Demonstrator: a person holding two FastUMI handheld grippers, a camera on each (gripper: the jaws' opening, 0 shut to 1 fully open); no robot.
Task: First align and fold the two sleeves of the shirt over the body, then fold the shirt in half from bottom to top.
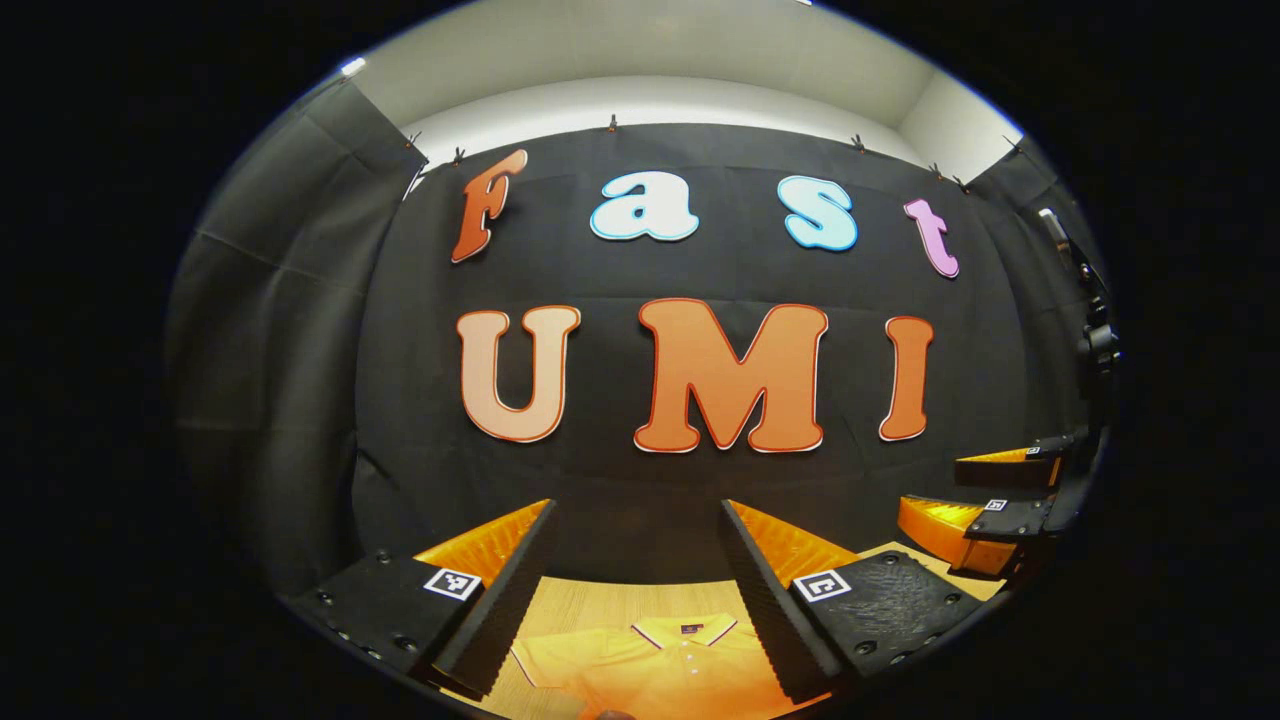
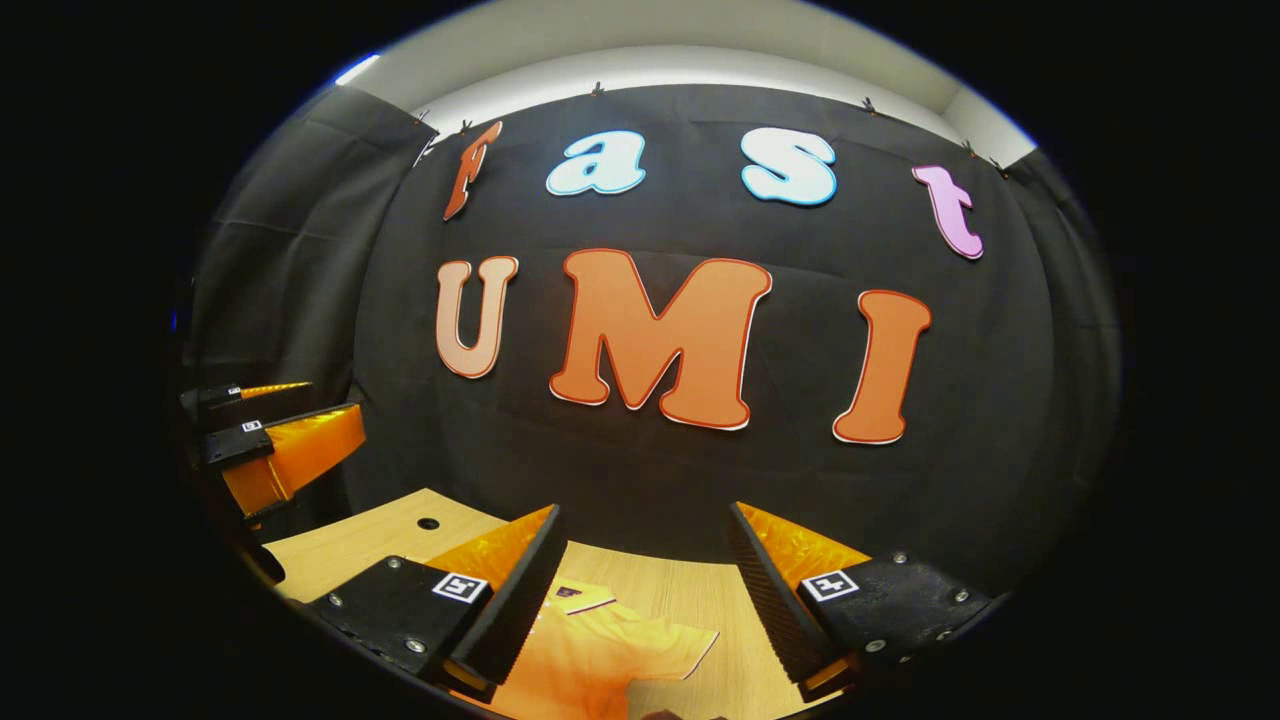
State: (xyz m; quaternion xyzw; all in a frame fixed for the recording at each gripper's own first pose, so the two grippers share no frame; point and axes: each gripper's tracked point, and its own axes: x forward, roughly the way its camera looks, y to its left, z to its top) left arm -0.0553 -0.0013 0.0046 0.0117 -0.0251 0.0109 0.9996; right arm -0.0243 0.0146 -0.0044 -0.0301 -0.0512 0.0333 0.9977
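— Fingers of the left gripper [image 1: 635, 590] sit closest to the lens in the left gripper view, spread wide with nothing between them. Agreed?

— Agreed. Past them, at about six o'clock, lies the shirt [image 1: 655, 660], flat on the wooden table [image 1: 590, 600]. Its collar [image 1: 685, 630] points toward the booth's wall at twelve o'clock, so the gripper hangs above the neck end, clear of the cloth.

— And over at three o'clock in that view?

— That is the right gripper [image 1: 975, 495], well off to the side and raised, its fingers parted too.

— Moving to the right gripper view: the left gripper [image 2: 285, 425] shows at nine o'clock, parted as well. The right gripper [image 2: 640, 590] has its own fingers wide apart and holding nothing.

— Below them, from six toward seven o'clock, I see the shirt [image 2: 600, 650] again, with one short sleeve [image 2: 675, 645] lying out flat toward four o'clock from the body, on bare table [image 2: 400, 530].

— So how far along is the job?

— By my reading, at the very start. That sleeve is not folded over the body; the other sleeve is too little seen to judge, and the hem is out of sight. Neither gripper touches the cloth. Both sleeve folds and the bottom-to-top fold look left to do.
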